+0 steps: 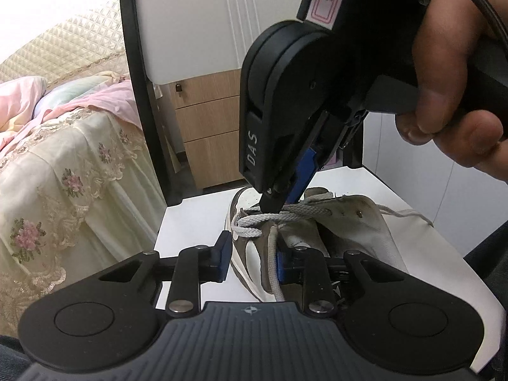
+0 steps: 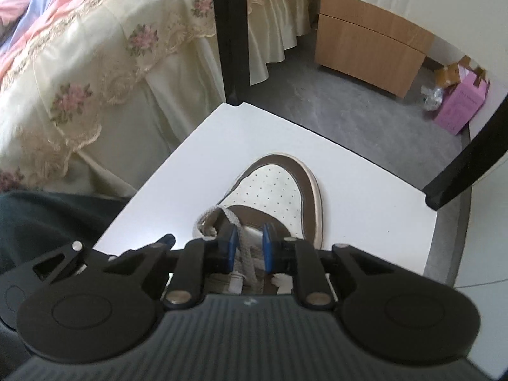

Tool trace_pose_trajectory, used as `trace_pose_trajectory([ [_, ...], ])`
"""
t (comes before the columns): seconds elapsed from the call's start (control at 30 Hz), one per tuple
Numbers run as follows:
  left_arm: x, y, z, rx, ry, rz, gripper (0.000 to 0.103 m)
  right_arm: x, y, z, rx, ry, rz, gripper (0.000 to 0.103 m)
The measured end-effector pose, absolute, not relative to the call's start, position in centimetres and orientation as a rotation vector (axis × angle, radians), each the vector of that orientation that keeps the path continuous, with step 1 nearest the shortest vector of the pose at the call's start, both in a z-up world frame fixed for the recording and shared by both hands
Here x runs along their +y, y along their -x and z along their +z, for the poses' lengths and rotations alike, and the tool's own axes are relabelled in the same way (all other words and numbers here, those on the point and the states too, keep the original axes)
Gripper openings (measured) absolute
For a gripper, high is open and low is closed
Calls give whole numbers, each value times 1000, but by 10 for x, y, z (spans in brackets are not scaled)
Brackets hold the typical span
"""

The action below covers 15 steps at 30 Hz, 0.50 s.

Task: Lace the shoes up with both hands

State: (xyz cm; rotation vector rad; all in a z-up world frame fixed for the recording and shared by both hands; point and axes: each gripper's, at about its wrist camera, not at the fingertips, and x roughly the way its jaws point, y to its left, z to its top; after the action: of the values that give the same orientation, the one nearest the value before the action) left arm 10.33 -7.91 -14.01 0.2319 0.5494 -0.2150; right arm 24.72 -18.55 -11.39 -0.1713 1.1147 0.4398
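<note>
White table (image 2: pixel 177 171), perforated toe (image 2: pixel 273 187) (right-wrist only)

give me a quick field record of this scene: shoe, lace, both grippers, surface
shoe: brown and white sneaker, toe pointing away
surface: white table
lace: grey lace loose across the shoe
left gripper: open, straddling the shoe's side, a lace strand by one pad
right gripper: jaws narrow, lace between the pads; grip unclear
nearby: bed, wooden drawers
</note>
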Motion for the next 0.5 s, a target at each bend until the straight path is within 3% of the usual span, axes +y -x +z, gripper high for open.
trace_pose_trajectory([
  [0.03, -79, -103, -140, 548, -234, -215, 30, -185, -247, -114, 1114, 181, 440, 13],
  [0.07, -79, -103, -140, 547, -237, -215, 30, -183, -245, -115, 1108, 188, 450, 3],
  [0.5, -81, -105, -146, 565, -251, -216, 30, -198, -202, -91, 897, 153, 529, 3],
])
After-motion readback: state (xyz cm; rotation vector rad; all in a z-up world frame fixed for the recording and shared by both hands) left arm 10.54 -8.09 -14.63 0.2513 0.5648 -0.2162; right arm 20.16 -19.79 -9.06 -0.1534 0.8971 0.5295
